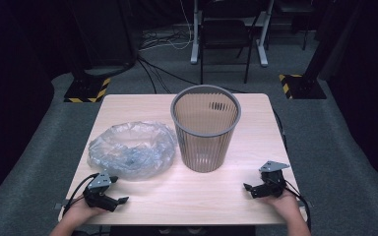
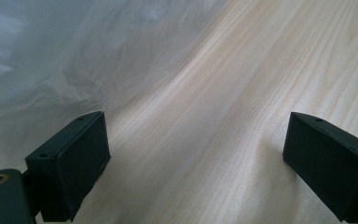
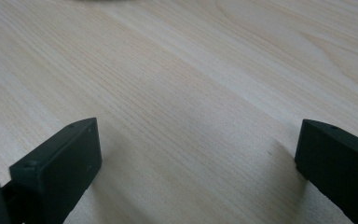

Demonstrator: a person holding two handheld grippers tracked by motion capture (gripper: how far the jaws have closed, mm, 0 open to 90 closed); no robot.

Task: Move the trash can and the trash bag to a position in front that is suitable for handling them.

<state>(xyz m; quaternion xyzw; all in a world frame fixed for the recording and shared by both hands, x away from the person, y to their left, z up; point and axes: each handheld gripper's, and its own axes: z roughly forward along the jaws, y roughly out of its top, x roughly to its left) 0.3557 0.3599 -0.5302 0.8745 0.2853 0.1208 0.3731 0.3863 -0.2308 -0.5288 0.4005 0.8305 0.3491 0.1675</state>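
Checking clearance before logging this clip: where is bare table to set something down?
Free: the front strip of the light wooden table between the left gripper and right gripper, and the right edge beside the grey ribbed wastebasket. Crowded: the left half, under the crumpled clear plastic bag, right beside the basket.

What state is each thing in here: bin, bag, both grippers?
Wastebasket: upright on the table, no liner, looks empty.
Plastic bag: crumpled, lying flat beside the basket.
Left gripper: open, holding nothing, near the bag.
Right gripper: open, holding nothing.
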